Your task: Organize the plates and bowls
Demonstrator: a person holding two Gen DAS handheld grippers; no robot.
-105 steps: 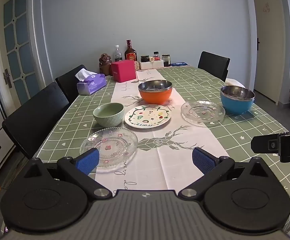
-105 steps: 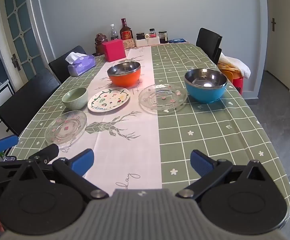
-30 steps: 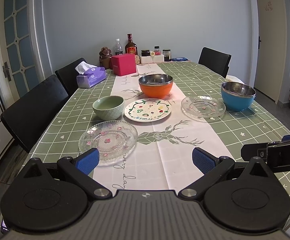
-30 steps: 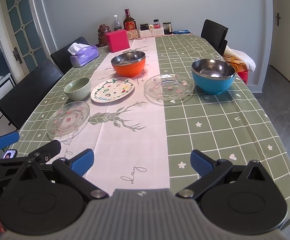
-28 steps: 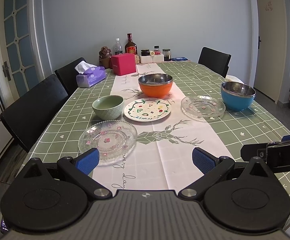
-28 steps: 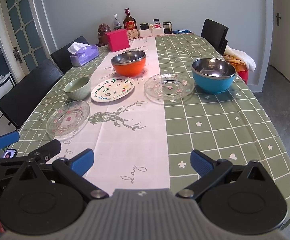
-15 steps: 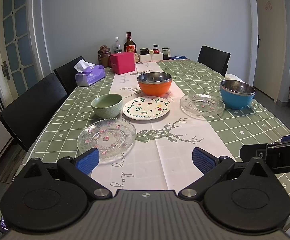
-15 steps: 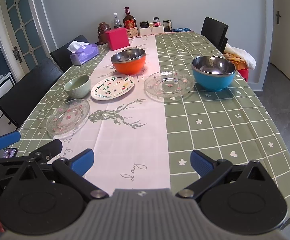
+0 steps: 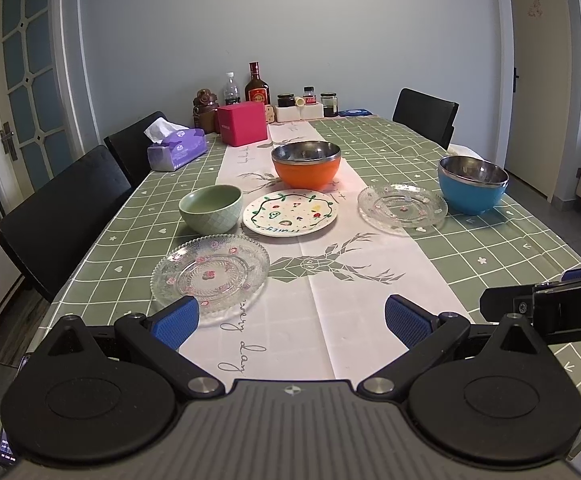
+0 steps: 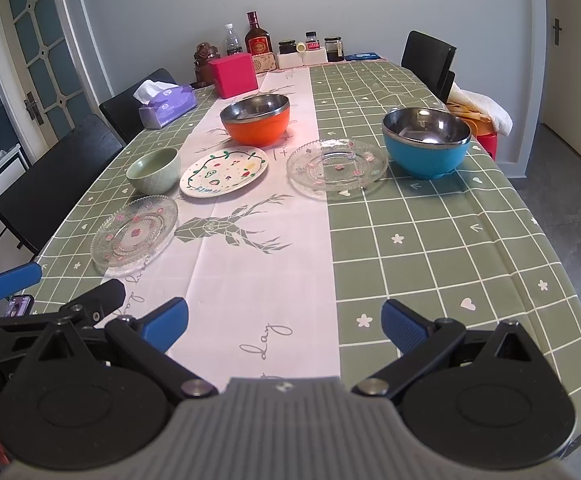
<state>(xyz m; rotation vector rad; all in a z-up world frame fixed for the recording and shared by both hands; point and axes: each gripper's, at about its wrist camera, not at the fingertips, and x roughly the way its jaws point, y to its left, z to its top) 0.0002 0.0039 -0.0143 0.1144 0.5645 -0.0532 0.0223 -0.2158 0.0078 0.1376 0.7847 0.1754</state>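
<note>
My left gripper [image 9: 290,316], jaws spread like my right gripper's [image 10: 284,322], sits nearest the glass plate [image 9: 210,272], just ahead-left.

At the desk's far end stand a pink box [image 9: 242,123], a purple tissue pack [image 9: 176,148] to its left, a dark liquor bottle [image 9: 257,87] and small jars [image 9: 328,104]. Black chairs [image 9: 64,216] line the left side; another [image 9: 426,114] stands far right.
</note>
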